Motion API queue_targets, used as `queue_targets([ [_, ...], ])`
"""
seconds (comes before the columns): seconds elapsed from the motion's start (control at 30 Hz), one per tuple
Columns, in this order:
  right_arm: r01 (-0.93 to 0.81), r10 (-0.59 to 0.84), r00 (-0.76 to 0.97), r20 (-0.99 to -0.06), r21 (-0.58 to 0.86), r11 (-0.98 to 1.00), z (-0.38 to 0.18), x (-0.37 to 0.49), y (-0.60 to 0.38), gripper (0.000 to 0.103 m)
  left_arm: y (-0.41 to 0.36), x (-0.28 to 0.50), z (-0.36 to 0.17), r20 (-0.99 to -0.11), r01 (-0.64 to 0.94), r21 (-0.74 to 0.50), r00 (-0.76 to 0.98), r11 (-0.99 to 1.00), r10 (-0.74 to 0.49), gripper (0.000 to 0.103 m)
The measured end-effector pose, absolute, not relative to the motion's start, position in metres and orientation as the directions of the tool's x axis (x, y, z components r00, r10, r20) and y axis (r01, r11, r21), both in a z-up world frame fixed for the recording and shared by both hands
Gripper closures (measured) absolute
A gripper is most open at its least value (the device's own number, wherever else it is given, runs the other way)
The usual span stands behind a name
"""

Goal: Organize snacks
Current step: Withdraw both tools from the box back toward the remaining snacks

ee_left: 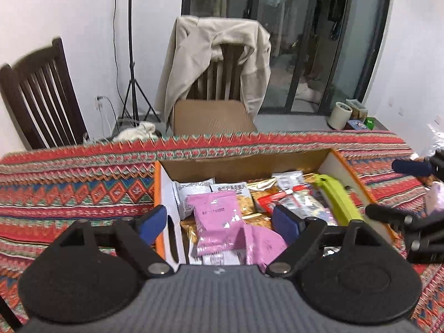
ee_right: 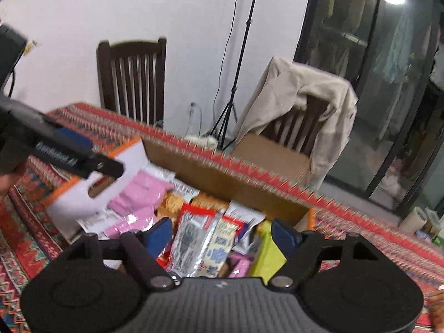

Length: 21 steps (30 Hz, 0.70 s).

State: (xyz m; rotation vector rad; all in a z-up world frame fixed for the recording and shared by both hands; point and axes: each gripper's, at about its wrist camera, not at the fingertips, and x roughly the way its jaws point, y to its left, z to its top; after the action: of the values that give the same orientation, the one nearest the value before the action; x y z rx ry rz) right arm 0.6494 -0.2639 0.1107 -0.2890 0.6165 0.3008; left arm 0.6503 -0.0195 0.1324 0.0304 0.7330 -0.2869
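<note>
Many packets: a loose heap of snack packets is seen inside the open cardboard box (ee_left: 347,172), which stands on the patterned surface (ee_left: 69,188).
Box position: it is set near the middle of the surface, its far wall close to the far edge, its left wall white with a cut-out handle.
Left side of box: pink packets (ee_left: 219,219) are piled nearest the left wall, with white printed packets (ee_left: 194,191) behind them.
Right side of box: a yellow-green packet (ee_left: 337,197) lies along the right wall; silver and red packets (ee_right: 191,238) are grouped near it, golden ones toward the middle.
Left hand-held gripper (ee_left: 219,223): it is held over the near left part of the box with its jaws spread wide — nothing is clamped, the pink packets lying below and between the fingers without being pressed.
Right hand-held gripper (ee_right: 222,236): it is poised over the near right part of the box, jaws likewise well apart and empty — the silver packets are seen beneath the gap, not gripped.
Done so far: most snacks appear to be gathered in the box already, roughly by colour.
Left to do: the heap is untidy and overlapping, so straightening is judged to remain; whether loose snacks lie outside the box cannot be told.
Background: two dark wooden chairs (ee_left: 41,91) and a cream jacket (ee_left: 216,55) draped over one are seen beyond the surface.
</note>
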Motion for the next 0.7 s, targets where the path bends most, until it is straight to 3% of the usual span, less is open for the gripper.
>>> queue_targets([
  [0.33, -0.340, 0.205, 0.849, -0.488, -0.207, 0.917, 0.183, 0.558, -0.276, 0.015, -0.003, 0.528, 0.189, -0.572, 0.246, -0.061, 0.786, 0.967, -0.236, 0.008],
  [0.43, -0.345, 0.214, 0.861, -0.461, -0.222, 0.912, 0.194, 0.522, -0.276, 0.015, 0.001, 0.488, 0.192, -0.538, 0.244, -0.076, 0.806, 0.967, -0.246, 0.001],
  [0.6, -0.354, 0.236, 0.874, -0.424, -0.227, 0.907, 0.201, 0.461, -0.279, 0.013, 0.004, 0.418, 0.184, -0.506, 0.274, -0.055, 0.821, 0.960, -0.263, 0.000],
  [0.7, -0.353, 0.236, 0.880, -0.411, -0.236, 0.905, 0.196, 0.419, -0.281, 0.006, 0.004, 0.374, 0.173, -0.479, 0.268, -0.001, 0.846, 0.963, -0.236, 0.000],
])
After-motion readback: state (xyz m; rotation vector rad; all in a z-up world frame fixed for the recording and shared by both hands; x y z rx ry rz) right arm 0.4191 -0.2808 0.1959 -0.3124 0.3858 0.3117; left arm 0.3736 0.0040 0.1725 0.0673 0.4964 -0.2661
